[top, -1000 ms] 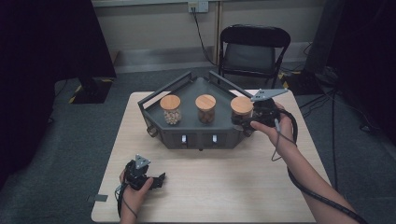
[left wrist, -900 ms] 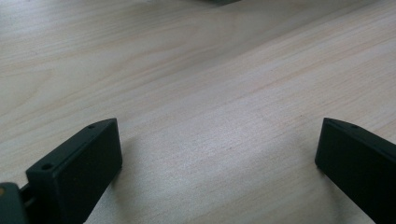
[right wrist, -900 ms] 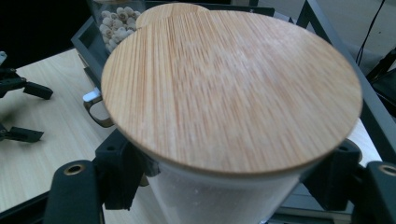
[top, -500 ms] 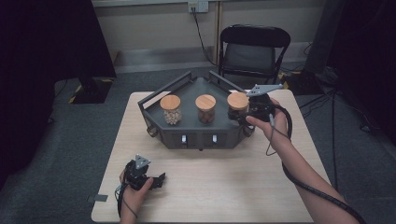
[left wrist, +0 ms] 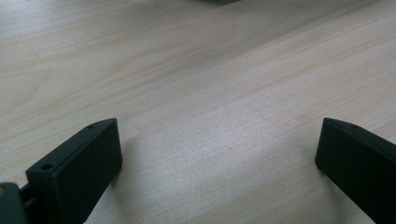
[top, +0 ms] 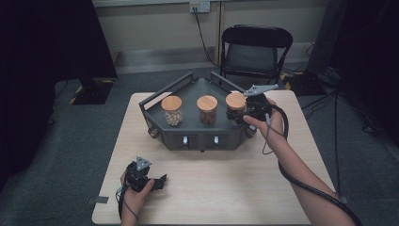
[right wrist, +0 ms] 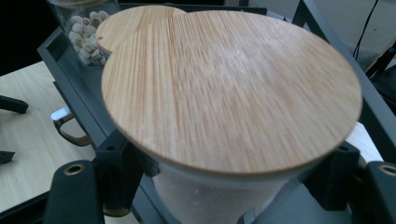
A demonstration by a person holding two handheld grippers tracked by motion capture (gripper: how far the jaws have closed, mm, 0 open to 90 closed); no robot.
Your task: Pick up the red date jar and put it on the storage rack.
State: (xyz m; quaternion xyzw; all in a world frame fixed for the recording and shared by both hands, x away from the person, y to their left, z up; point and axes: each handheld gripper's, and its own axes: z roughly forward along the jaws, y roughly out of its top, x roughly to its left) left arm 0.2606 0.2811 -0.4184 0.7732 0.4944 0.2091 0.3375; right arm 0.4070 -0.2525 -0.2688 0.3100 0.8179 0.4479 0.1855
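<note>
Three glass jars with bamboo lids stand in a dark grey tray (top: 155, 123) at the back of the table. My right gripper (top: 239, 116) is shut on the right-hand jar (top: 235, 100), its jaws clamping the glass just under the lid. In the right gripper view that jar's lid (right wrist: 229, 88) looms large, with my fingers (right wrist: 116, 172) pressed on both sides of the glass. The middle jar (top: 207, 108) and the left jar (top: 171, 109) stand free. My left gripper (top: 159, 181) rests open on the table near its front left edge, with bare wood between its jaws (left wrist: 219, 158).
The wooden table (top: 235, 188) has free room in front of the tray. The tray has raised rails and two small latches (top: 185, 140) on its front wall. A black folding chair (top: 256, 47) stands behind the table. Cables trail from both grippers.
My right gripper has moved left with the right-hand jar in its grip, bringing it closer to the middle jar. The left gripper has stayed still.
</note>
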